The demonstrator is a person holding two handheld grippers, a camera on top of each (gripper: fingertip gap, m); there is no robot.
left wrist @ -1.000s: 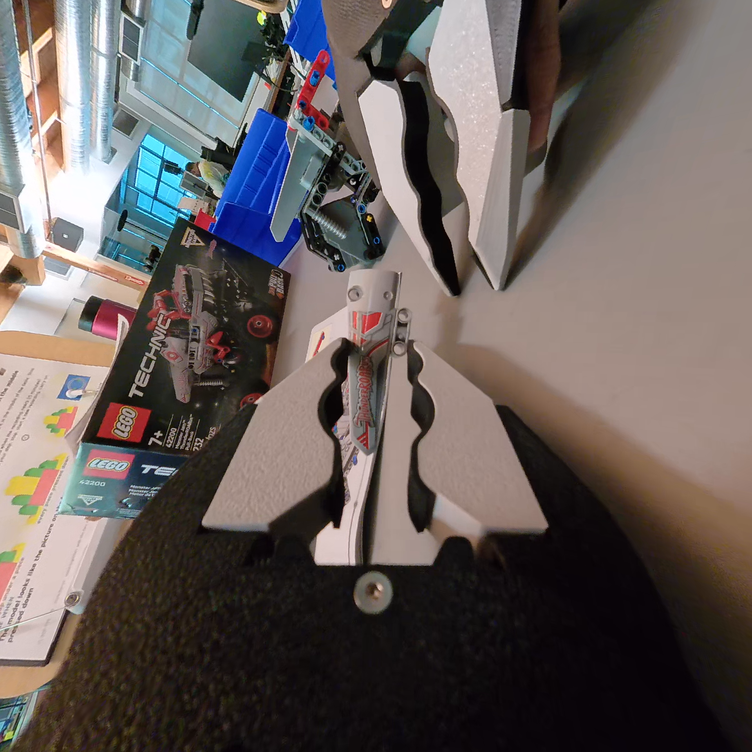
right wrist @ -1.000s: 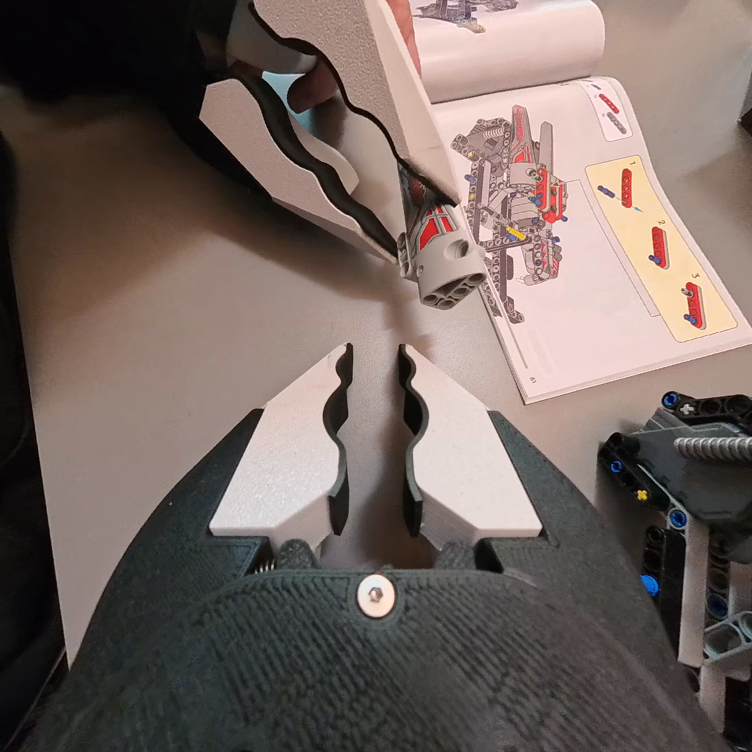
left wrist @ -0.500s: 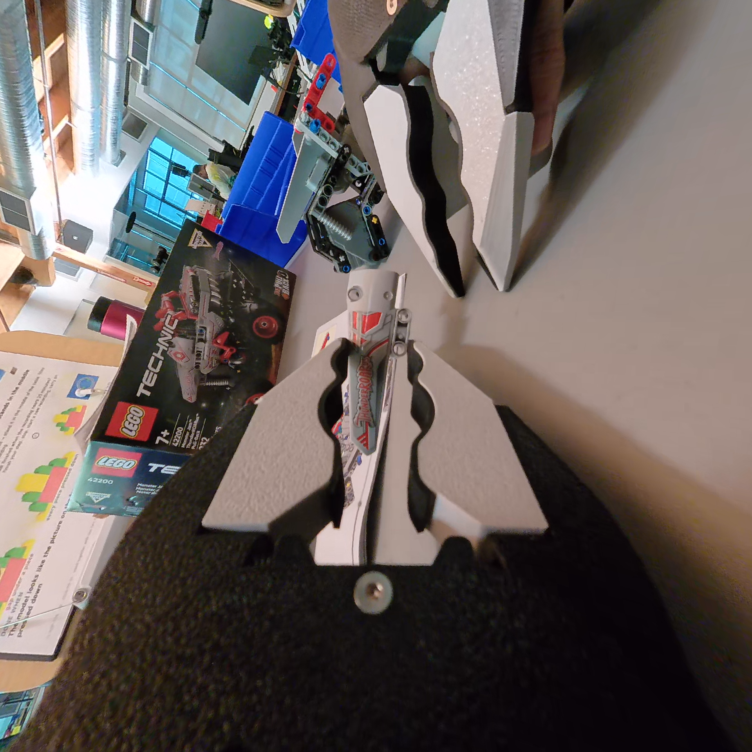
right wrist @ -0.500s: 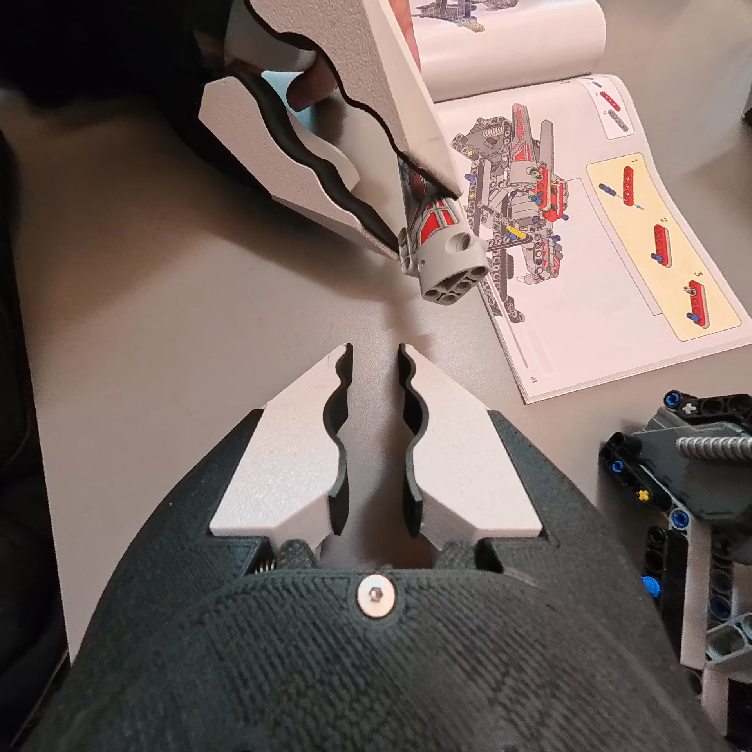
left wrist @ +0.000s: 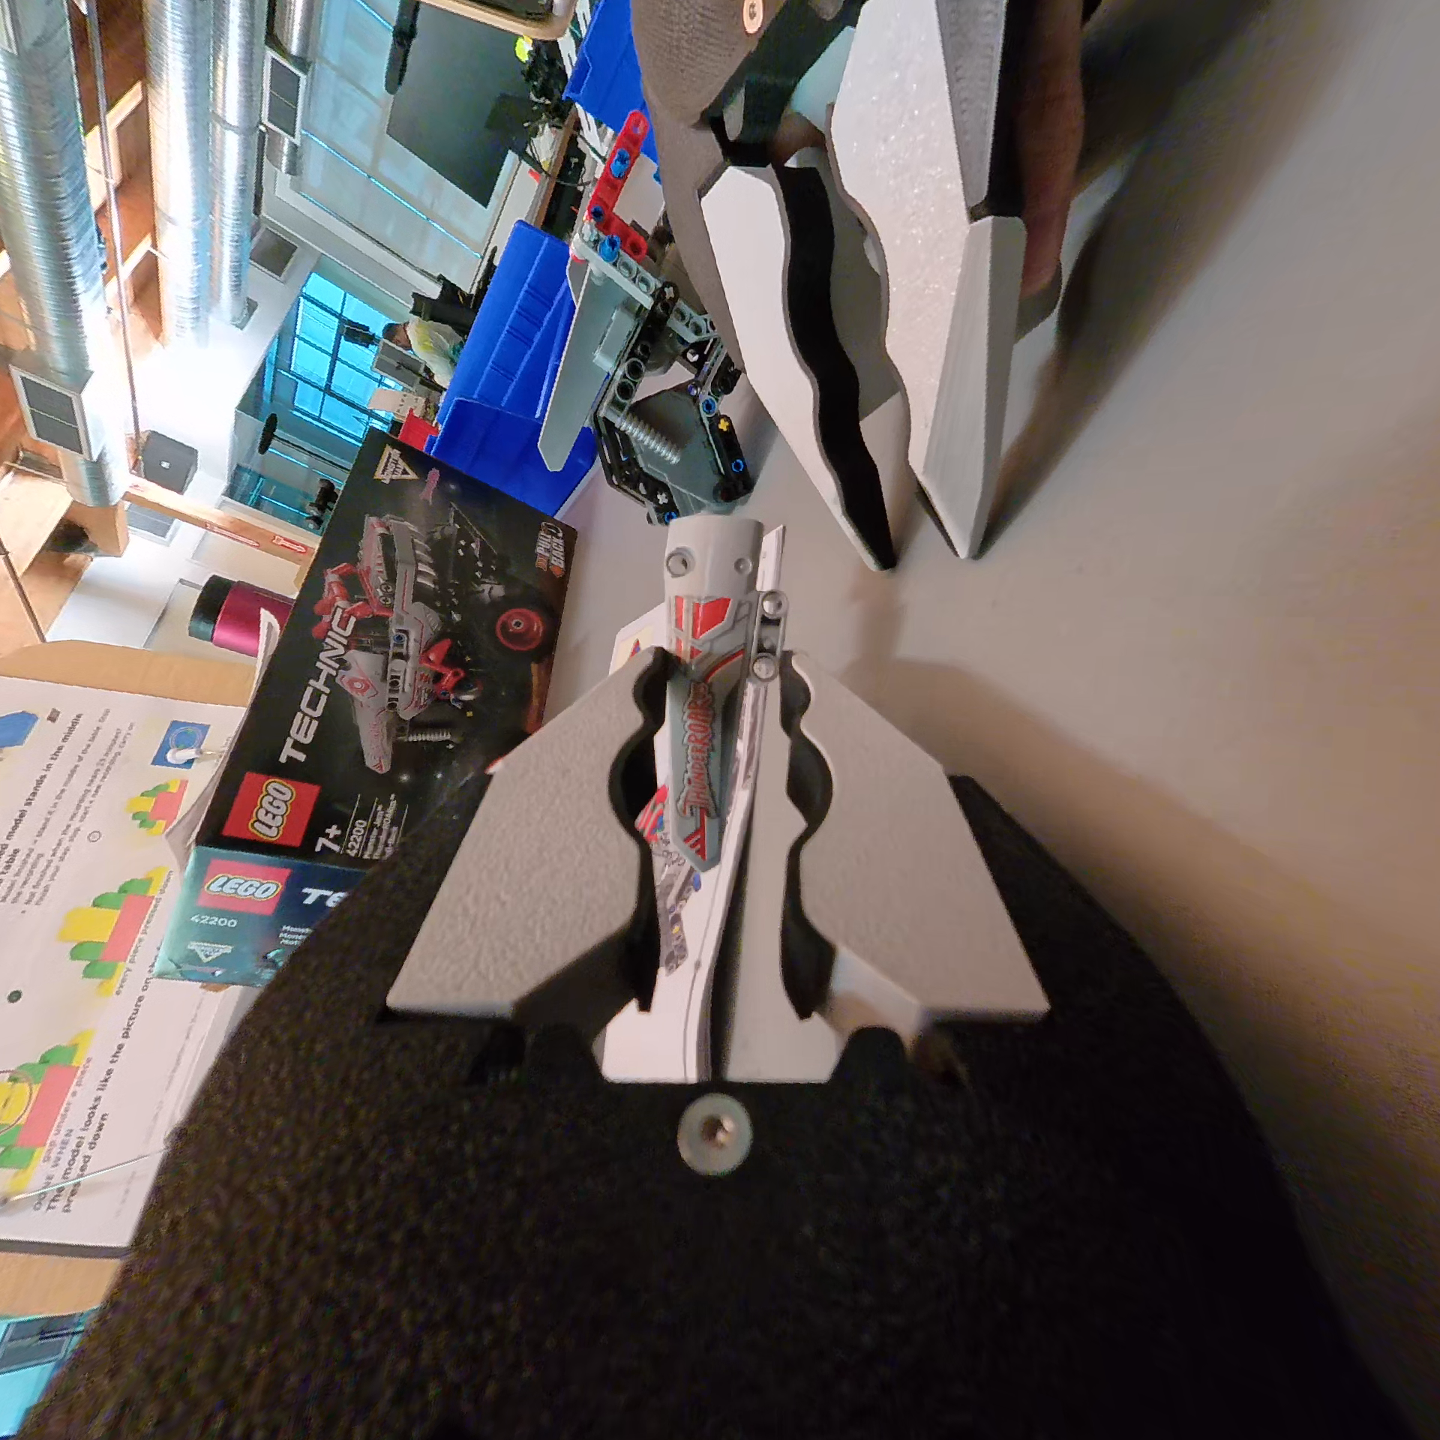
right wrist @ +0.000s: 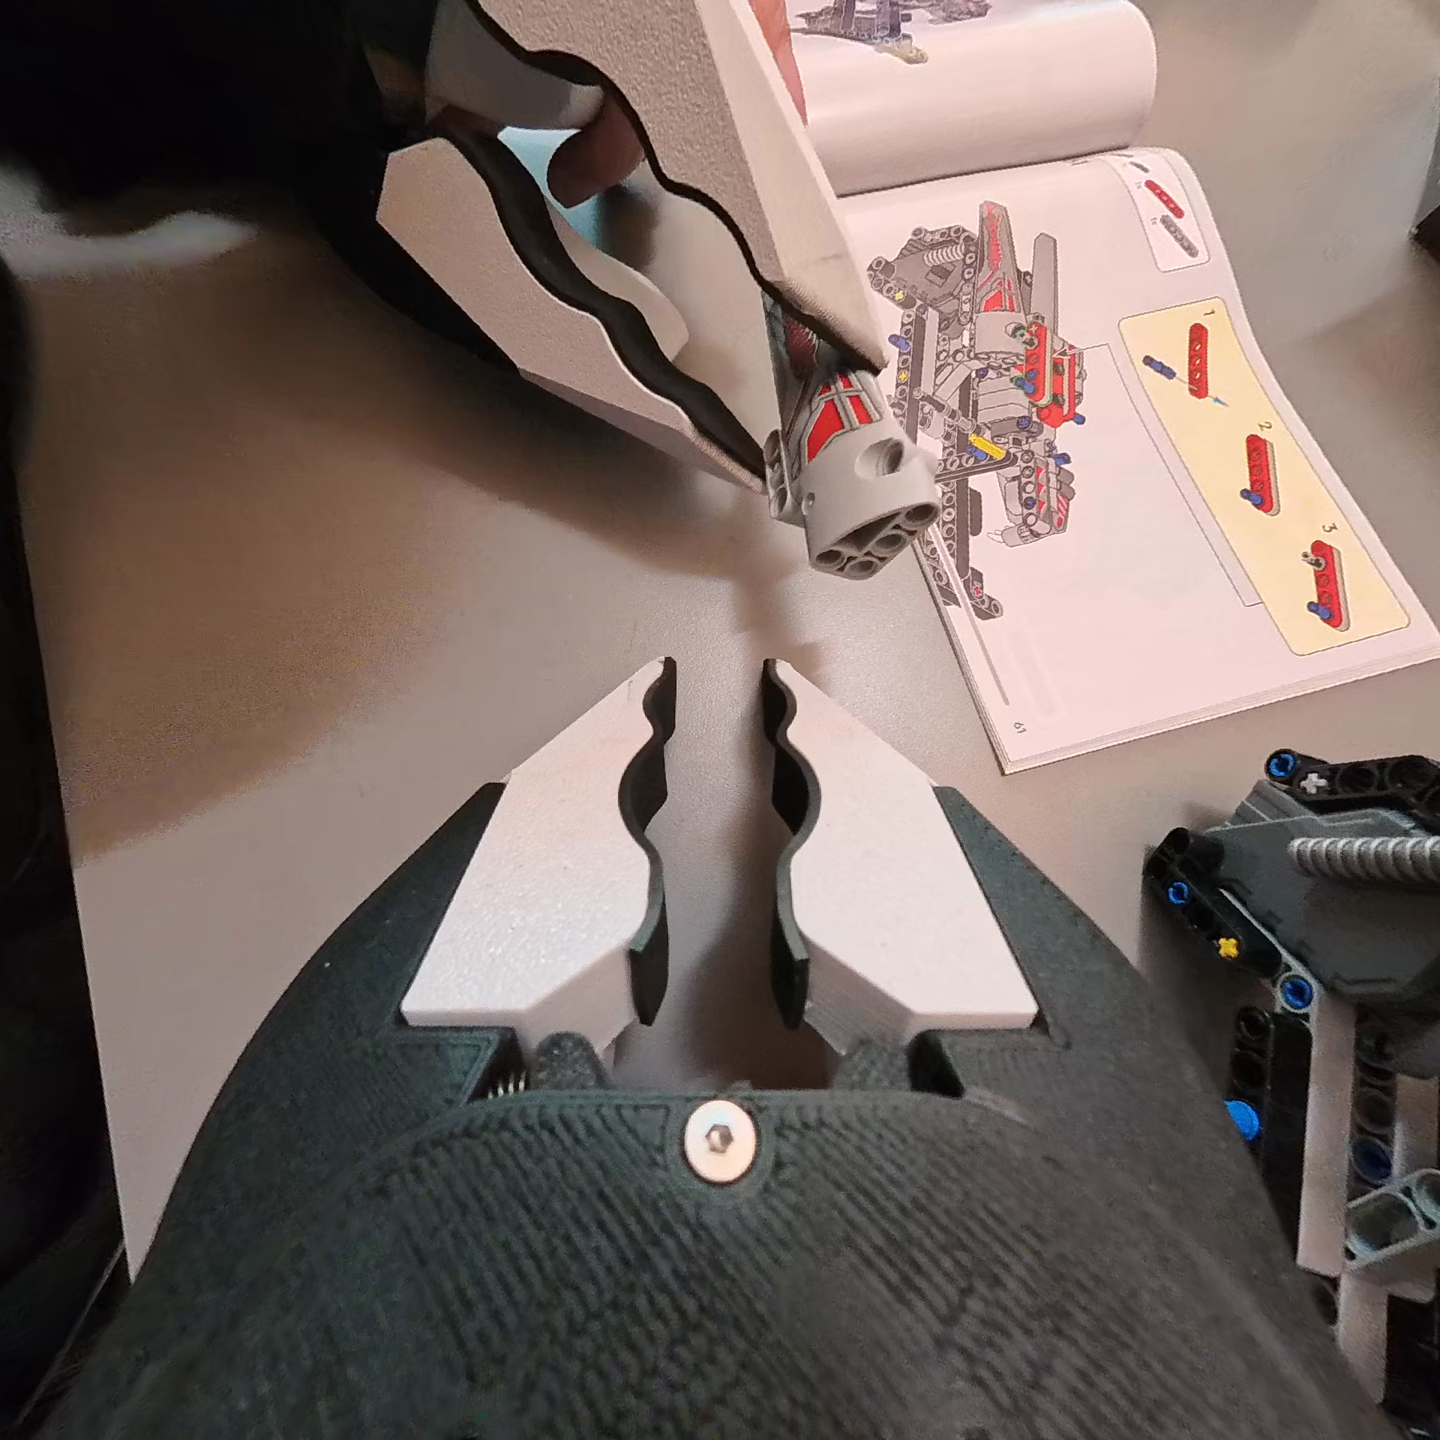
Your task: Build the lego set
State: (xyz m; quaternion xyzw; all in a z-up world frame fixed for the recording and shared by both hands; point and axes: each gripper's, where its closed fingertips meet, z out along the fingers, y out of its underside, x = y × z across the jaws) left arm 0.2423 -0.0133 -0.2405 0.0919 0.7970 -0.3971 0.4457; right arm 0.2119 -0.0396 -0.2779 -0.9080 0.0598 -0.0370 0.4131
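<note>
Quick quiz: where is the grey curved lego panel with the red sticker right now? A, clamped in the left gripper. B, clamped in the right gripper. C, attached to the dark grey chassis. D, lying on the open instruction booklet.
A: the left gripper is shut on the grey curved lego panel, while the right gripper is open and holds nothing.

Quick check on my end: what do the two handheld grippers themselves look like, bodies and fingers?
Both match. The left gripper and right gripper each have a black, rough-textured printed body with a silver screw at centre. Fingers are light grey wedges tapering to points, with wavy black pads lining the inner faces. No cables or sleeves show.
</note>
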